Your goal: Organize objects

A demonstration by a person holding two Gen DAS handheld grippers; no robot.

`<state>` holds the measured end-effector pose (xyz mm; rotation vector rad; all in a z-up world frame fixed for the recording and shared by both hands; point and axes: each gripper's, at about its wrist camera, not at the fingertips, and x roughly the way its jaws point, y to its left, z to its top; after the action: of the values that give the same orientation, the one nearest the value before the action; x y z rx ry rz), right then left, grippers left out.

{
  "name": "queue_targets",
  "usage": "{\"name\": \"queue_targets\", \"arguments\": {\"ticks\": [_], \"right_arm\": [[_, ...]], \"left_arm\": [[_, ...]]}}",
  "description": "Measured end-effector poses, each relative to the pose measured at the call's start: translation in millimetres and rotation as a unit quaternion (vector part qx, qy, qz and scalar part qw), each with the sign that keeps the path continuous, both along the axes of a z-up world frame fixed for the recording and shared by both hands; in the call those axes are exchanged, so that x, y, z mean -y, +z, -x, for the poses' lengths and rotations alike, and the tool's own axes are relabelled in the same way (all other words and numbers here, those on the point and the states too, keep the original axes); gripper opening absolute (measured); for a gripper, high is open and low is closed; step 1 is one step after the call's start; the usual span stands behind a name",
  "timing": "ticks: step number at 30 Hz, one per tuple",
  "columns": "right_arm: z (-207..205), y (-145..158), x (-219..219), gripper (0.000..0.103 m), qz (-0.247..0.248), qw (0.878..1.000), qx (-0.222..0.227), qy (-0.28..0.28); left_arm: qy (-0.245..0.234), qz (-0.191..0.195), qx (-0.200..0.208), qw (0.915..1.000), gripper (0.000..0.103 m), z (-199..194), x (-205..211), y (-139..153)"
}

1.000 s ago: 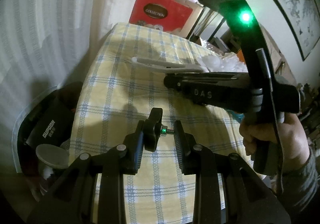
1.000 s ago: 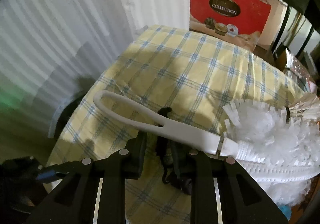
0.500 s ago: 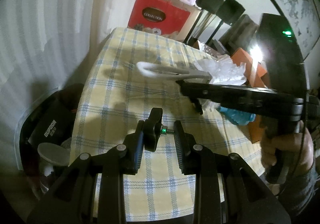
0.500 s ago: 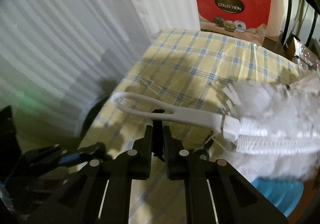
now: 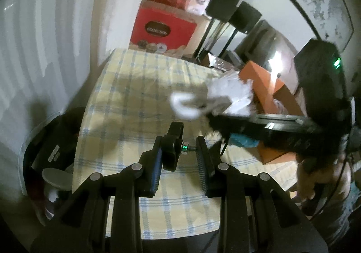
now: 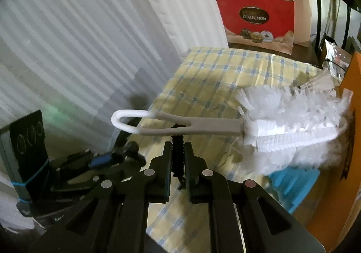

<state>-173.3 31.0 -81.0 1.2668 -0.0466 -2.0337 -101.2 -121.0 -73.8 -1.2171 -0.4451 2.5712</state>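
My right gripper (image 6: 178, 147) is shut on the grey-white looped handle of a white fluffy duster (image 6: 293, 122) and holds it level above the yellow-and-blue checked table (image 6: 214, 72). The duster head points right, toward an orange box (image 6: 352, 140). In the left wrist view the duster (image 5: 203, 104) is blurred, held by the right gripper (image 5: 216, 120) at centre right. My left gripper (image 5: 180, 149) is shut on a black knob with a bolt (image 5: 173, 144) and holds it above the table's near part (image 5: 135, 99).
A red gift bag (image 6: 259, 20) stands behind the table's far end. A bin with a black box and a cup (image 5: 52, 158) sits at the table's left. A blue item (image 6: 293, 183) lies under the duster. White curtains hang on the left.
My right gripper has closed on the duster handle, lifted it and carried it to the right toward the orange box. My left gripper has stayed put with the knob.
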Motion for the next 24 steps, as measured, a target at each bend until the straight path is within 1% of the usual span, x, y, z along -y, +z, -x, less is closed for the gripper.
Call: {"name": "queue_targets", "arguments": {"ticks": [2, 4, 5, 8, 11, 15, 20, 24], "right_arm": [[-3.4, -0.2, -0.7, 0.009, -0.013, 1.0, -0.001, 0.003], [-6.7, -8.9, 1.0, 0.009, -0.041, 0.999, 0.004, 0.009], [-7.8, -13.3, -0.2, 0.009, -0.046, 0.999, 0.008, 0.009], [-13.3, -21.6, -6.6, 0.009, -0.045, 0.999, 0.017, 0.006], [-20.9, -19.7, -15.8, 0.009, -0.038, 0.999, 0.013, 0.001], [-27.8, -4.8, -30.5, 0.009, -0.024, 1.0, -0.004, -0.012], [-34.1, 25.3, -53.4, 0.009, -0.003, 0.999, -0.029, -0.033], [-36.4, 50.1, -77.7, 0.009, 0.015, 0.997, -0.05, -0.055]], "left_arm": [[-0.003, -0.005, -0.001, 1.0, 0.025, -2.1, -2.5, 4.0], [-0.004, -0.007, -0.002, 1.0, 0.025, -2.4, -3.7, 5.5], [-0.004, -0.004, -0.002, 1.0, 0.025, -3.0, -4.6, 5.9], [-0.006, 0.001, 0.002, 1.0, 0.025, -5.4, -8.1, 6.1], [-0.01, 0.002, 0.0, 0.9999, 0.025, -8.2, -13.3, 8.6], [-0.018, 0.003, -0.009, 0.9998, 0.024, -10.7, -20.2, 17.7], [-0.032, 0.0, -0.019, 0.9993, 0.024, -8.9, -33.5, 31.1], [-0.049, 0.002, -0.029, 0.9984, 0.024, -6.9, -52.1, 43.3]]}}
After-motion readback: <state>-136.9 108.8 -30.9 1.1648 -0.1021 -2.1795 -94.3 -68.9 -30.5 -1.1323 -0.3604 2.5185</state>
